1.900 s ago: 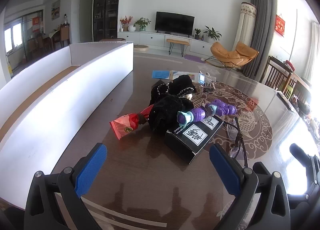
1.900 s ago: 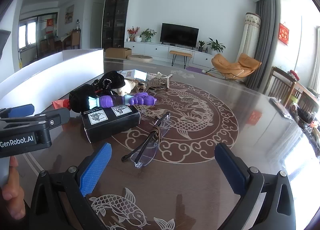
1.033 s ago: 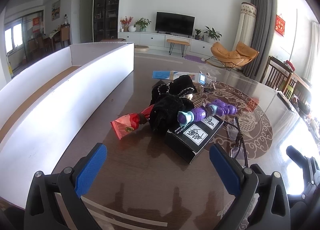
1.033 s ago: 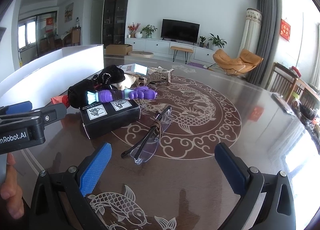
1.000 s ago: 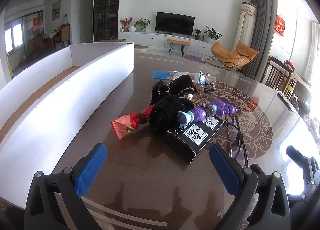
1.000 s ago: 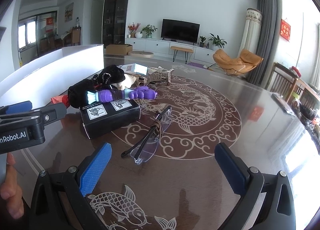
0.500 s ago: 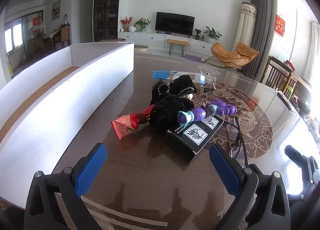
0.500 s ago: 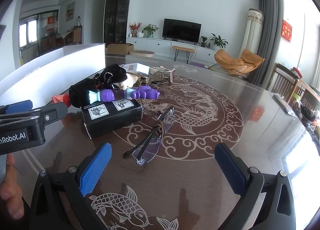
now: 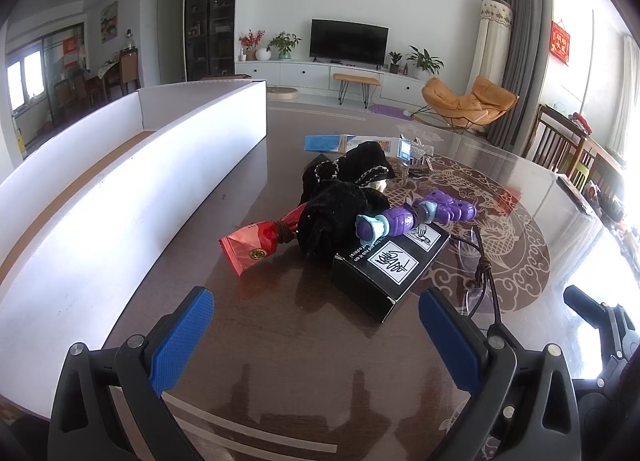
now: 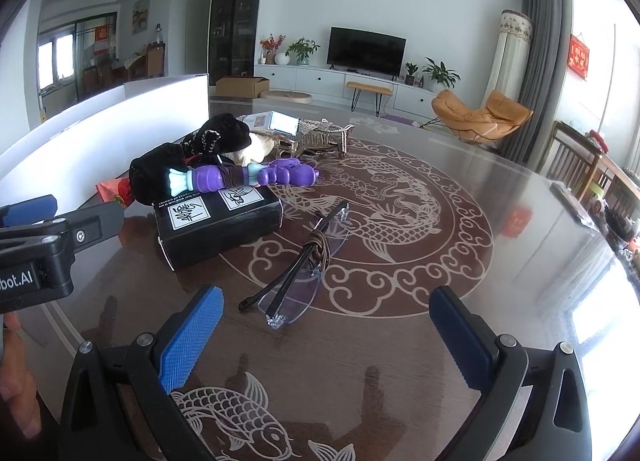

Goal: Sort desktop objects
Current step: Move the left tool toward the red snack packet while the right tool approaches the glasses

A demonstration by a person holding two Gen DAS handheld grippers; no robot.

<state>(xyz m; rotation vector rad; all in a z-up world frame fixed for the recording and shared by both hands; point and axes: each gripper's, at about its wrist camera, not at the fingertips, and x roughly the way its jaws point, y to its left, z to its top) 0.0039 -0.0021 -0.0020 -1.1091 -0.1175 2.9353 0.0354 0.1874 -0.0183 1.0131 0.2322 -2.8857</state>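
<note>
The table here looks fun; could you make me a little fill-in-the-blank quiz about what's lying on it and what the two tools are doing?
1. The purple toy lies on top of the black ____.
2. Nearest the right tool lie the ____, a brown cord wound around them.
3. Both the right tool and the left tool are ____ and hold nothing.
4. The long tray beside the pile has ____ walls.

Missing words: box; glasses; open; white

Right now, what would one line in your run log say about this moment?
left claw: open, holds nothing | right claw: open, over glasses | purple toy on black box | white tray: nothing sorted yet
</note>
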